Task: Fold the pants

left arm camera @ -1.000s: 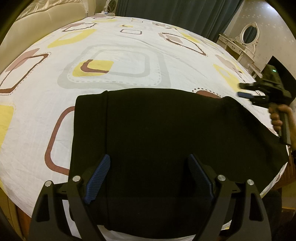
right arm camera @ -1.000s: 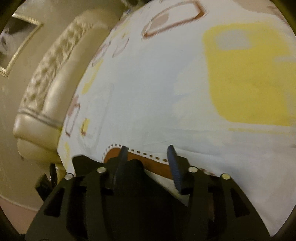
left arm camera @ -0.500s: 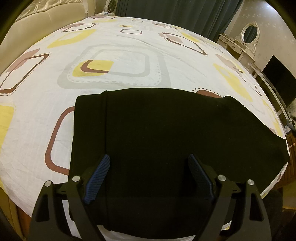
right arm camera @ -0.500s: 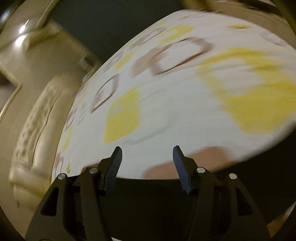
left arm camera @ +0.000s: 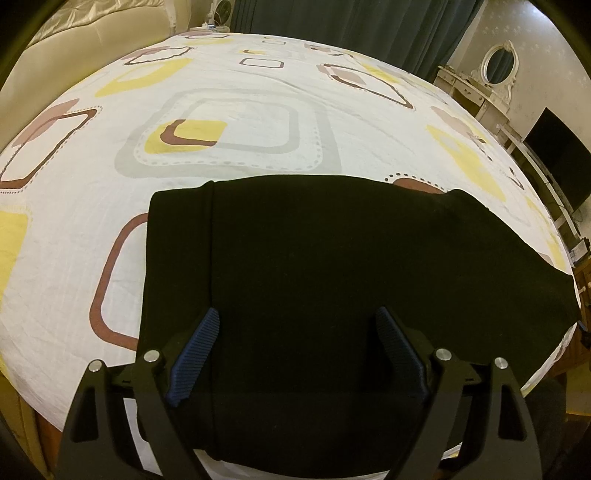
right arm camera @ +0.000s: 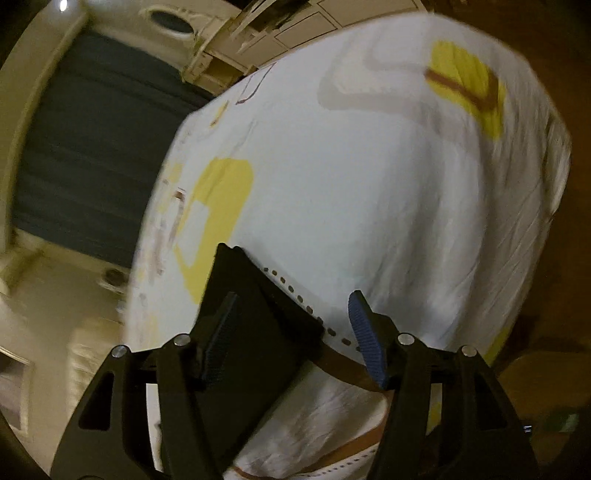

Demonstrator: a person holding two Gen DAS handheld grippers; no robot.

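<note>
The black pants (left arm camera: 332, 266) lie folded flat on the bed near its front edge, one band of fabric showing along their left side. My left gripper (left arm camera: 297, 325) is open, its blue-padded fingers (left arm camera: 195, 343) hovering over the near part of the pants, holding nothing. In the right wrist view a corner of the pants (right arm camera: 255, 314) lies on the sheet. My right gripper (right arm camera: 295, 321) is open and empty above that corner; the view is tilted and blurred.
The bed has a white sheet (left arm camera: 240, 122) with yellow, brown and grey squares. A cream padded headboard (left arm camera: 74, 29) is at the far left, dark curtains (left arm camera: 332, 22) behind, a white dresser with an oval mirror (left arm camera: 500, 66) and a dark screen (left arm camera: 557, 158) at the right.
The right gripper has left the left wrist view and swung around fast, its view rotating from the headboard side toward the curtains. The left gripper and the pants have not moved.
</note>
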